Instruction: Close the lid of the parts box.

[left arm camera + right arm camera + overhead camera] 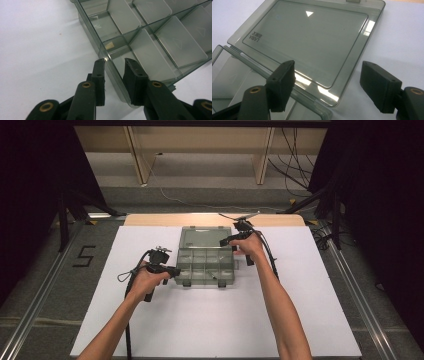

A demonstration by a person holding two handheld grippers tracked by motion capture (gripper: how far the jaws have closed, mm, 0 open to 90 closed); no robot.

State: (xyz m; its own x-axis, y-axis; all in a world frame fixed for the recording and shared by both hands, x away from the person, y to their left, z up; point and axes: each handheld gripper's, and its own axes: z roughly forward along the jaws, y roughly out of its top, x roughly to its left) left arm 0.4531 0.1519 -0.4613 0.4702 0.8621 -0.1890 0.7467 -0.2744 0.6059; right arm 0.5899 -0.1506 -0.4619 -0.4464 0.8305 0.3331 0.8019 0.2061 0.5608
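Box [206, 265] of clear grey plastic lies open in the middle of the white table [150, 320]. Its flat lid [309, 37] has small writing that I cannot read well, and a white triangle. I see my left gripper [113, 62] with its jaws a little apart, one on each side of the box's near corner wall, the outer one touching it. My right gripper [327, 75] is wide open over the lid's corner by the hinge, holding nothing. Both my forearms reach forward, one to each side of the box.
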